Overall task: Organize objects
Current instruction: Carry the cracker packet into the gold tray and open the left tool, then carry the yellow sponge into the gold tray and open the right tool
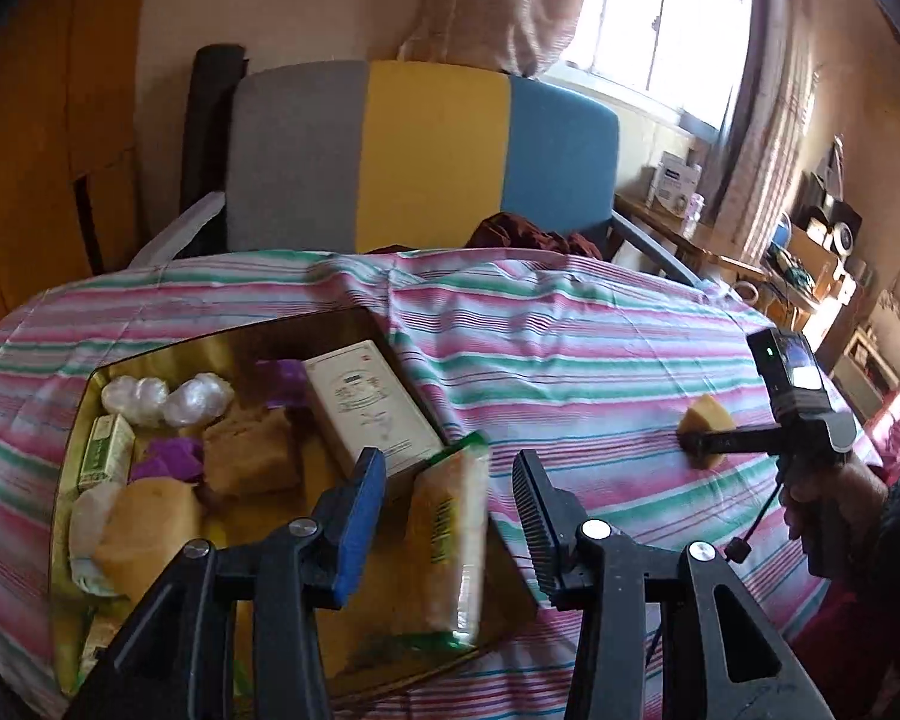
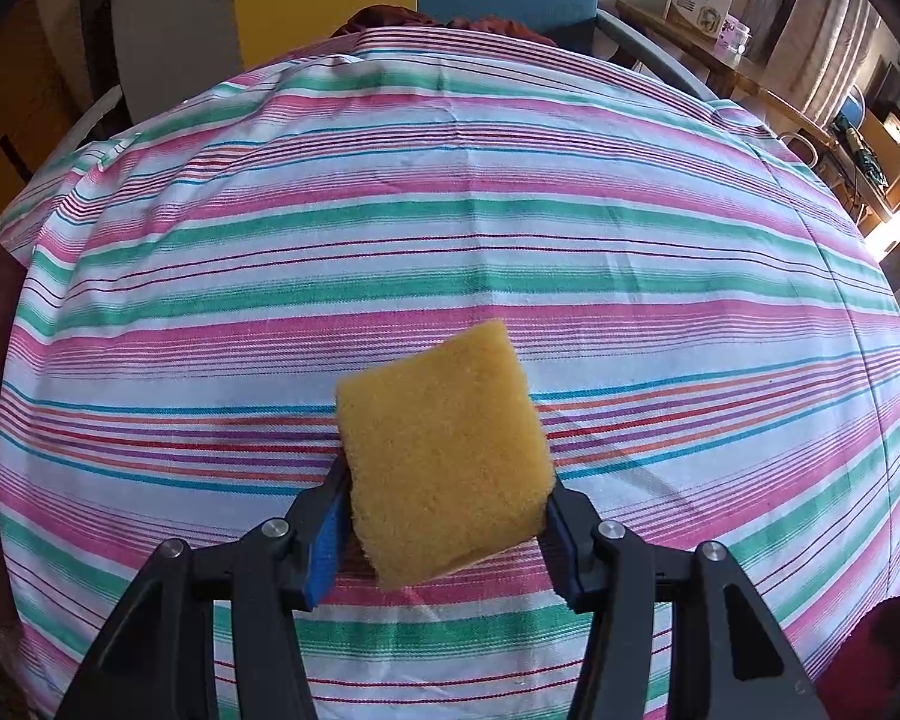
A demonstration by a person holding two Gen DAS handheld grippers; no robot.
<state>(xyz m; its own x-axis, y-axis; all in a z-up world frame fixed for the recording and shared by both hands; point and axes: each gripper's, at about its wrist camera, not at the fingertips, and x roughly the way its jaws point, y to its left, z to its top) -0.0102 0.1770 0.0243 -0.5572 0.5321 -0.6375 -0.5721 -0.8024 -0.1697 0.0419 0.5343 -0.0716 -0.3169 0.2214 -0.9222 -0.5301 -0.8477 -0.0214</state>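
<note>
Sponge (image 2: 444,456) between right tongs (image 2: 444,516)

1. Daylight floods in through the blown-out, glaring barred window (image 1: 660,18) at far right.
2. The striped pink, green and white cloth (image 2: 450,228) is brightly and evenly lit.
3. Fisheye distortion bulges both views; the corners fall black.
4. The yellow plastic-wrapped packet (image 1: 450,540) looks motion-blurred.

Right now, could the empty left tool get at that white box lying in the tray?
Probably yes. The left tool is open just above the tray, and the white box lies uncovered right ahead, though the yellow packet leans close beside it.
</note>
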